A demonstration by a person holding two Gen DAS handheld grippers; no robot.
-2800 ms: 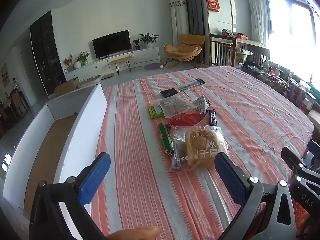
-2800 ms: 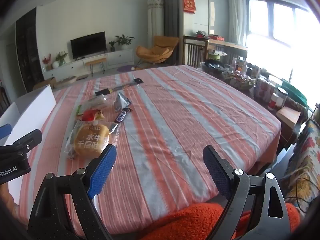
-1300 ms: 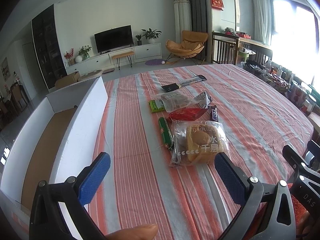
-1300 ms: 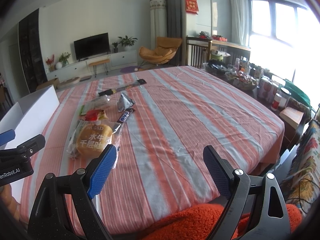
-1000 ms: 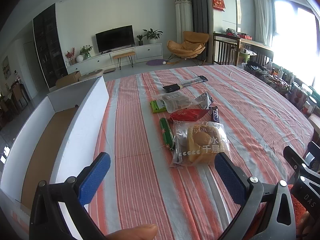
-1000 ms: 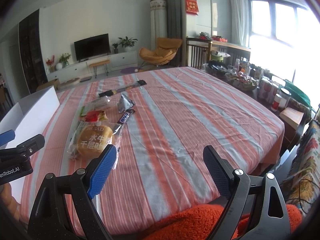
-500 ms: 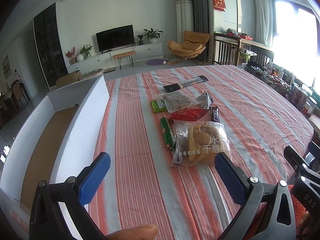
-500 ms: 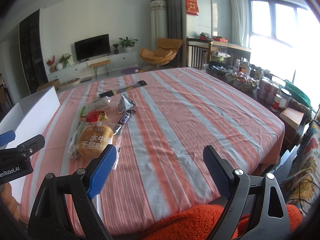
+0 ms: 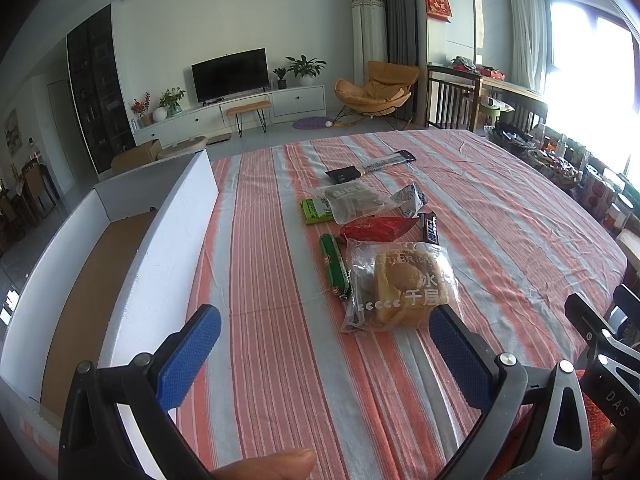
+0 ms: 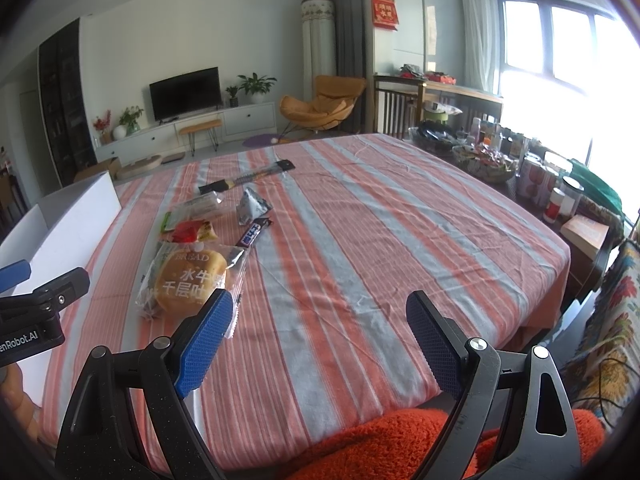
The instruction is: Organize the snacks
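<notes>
Two grippers hover low over the near edge of the bench (image 9: 500, 216), both spread wide and holding nothing: the left gripper (image 9: 324, 342) points at the snacks, the right gripper (image 10: 318, 330) sits further right over bare striped cloth. A thumb (image 9: 272, 462) shows under the left one. The bread bag (image 9: 404, 284), printed "BREAD" with Chinese characters, lies nearest, a green stick pack (image 9: 334, 264) touching its left side. Beyond lie a red packet (image 9: 378, 227) and a dark chocolate bar (image 9: 430, 229). A white cardboard box (image 9: 168, 248) stands left, open.

orange-grey striped tablecloth (image 9: 500, 216), white box (image 9: 168, 240), seemingly green stick (image 9: 334, 268)
</notes>
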